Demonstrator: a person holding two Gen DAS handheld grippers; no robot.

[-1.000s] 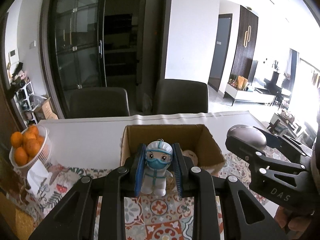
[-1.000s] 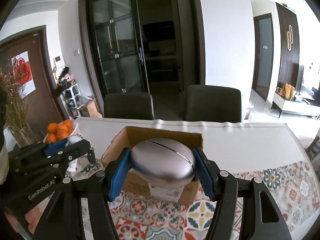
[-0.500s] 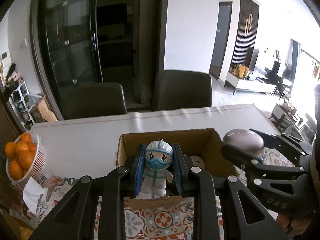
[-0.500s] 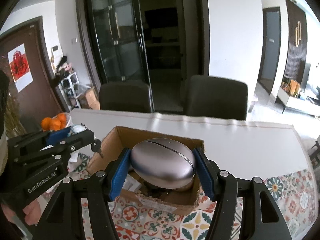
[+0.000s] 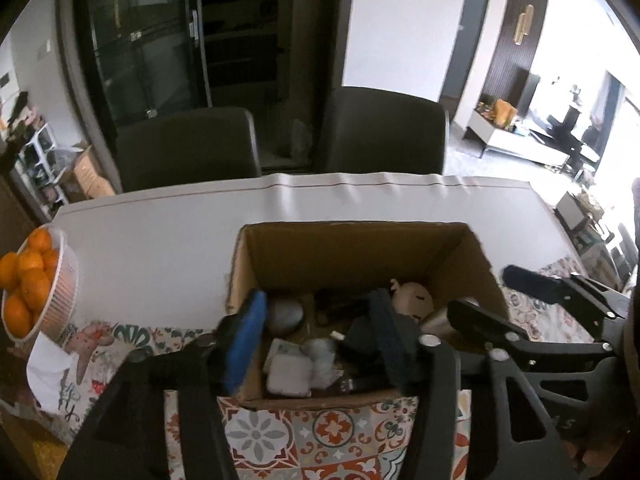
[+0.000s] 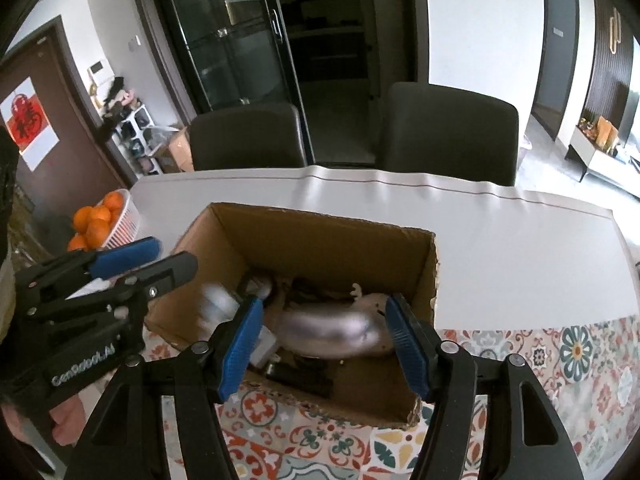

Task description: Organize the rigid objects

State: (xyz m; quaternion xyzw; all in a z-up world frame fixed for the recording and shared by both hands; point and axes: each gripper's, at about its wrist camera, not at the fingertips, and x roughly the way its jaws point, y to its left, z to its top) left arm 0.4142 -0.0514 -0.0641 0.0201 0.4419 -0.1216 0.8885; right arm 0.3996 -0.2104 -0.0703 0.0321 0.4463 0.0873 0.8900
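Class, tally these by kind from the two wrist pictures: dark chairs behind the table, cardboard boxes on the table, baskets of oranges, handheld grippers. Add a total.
Dark chairs: 2, the left chair and the right chair
Cardboard box: 1
Basket of oranges: 1
Grippers: 2, the left gripper and the right gripper
Total: 6

A white basket of oranges (image 5: 28, 280) sits at the table's (image 5: 160, 232) left end; two dark chairs (image 5: 188, 144) stand behind the table.

Both tools (image 6: 324, 340) are black-framed with silver screws — blue ribbed pads (image 6: 240, 344).
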